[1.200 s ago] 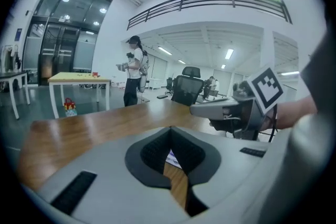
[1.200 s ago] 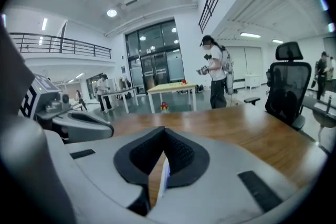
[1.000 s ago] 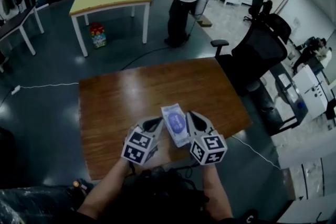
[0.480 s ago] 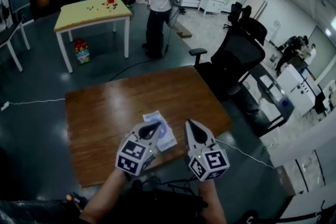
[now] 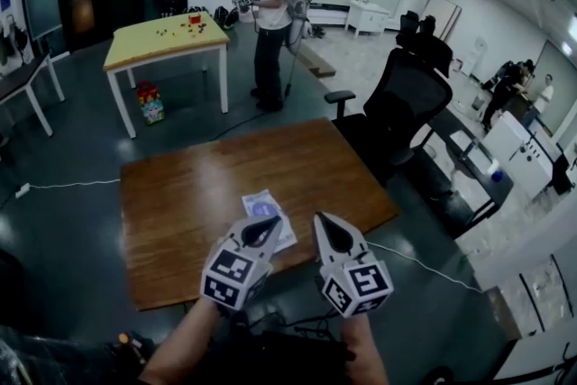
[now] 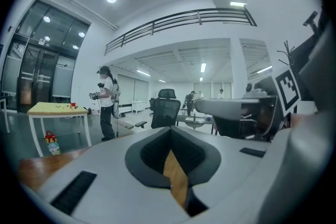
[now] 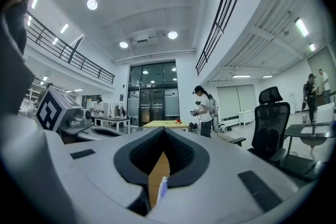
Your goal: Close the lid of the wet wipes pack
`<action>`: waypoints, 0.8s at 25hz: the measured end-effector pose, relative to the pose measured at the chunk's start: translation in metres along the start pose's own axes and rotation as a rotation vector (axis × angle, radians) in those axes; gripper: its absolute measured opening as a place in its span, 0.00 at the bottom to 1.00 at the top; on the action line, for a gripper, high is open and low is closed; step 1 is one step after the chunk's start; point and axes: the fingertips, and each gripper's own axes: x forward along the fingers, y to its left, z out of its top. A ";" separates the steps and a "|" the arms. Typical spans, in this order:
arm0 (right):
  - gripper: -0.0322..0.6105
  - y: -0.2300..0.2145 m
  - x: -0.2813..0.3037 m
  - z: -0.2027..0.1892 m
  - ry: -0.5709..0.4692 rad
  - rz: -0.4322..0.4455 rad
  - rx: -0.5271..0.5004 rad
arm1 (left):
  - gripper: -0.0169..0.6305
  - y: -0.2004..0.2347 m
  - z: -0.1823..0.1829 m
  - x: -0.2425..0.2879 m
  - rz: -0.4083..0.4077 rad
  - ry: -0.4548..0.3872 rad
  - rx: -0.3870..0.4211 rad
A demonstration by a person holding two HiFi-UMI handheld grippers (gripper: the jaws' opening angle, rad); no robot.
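The wet wipes pack (image 5: 270, 214), white with a blue-purple label, lies flat on the brown wooden table (image 5: 207, 185) near its front edge. Whether its lid is down cannot be made out. My left gripper (image 5: 267, 228) hovers over the pack's near end and hides part of it; its jaws are together with nothing in them. My right gripper (image 5: 322, 225) hangs just to the pack's right, shut and empty. In the left gripper view the left gripper (image 6: 170, 144) shows only table wood through its slit. In the right gripper view the right gripper (image 7: 161, 150) shows wood and a sliver of the pack (image 7: 163, 188).
A black office chair (image 5: 406, 90) stands off the table's far right corner. A person (image 5: 273, 18) holding grippers stands by a yellow table (image 5: 162, 41) at the back. A white cable (image 5: 63, 185) runs across the dark floor on the left.
Both grippers have risen and drawn back from either side of the pack toward me. The pack stays on the table. The head view has tilted up.
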 end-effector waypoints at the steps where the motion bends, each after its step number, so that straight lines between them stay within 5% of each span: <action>1: 0.06 0.000 -0.003 0.000 -0.004 0.007 0.001 | 0.04 -0.004 0.000 -0.002 0.004 0.000 0.002; 20: 0.06 0.008 -0.039 0.008 -0.057 0.052 0.023 | 0.04 -0.039 0.001 -0.019 0.039 0.003 0.036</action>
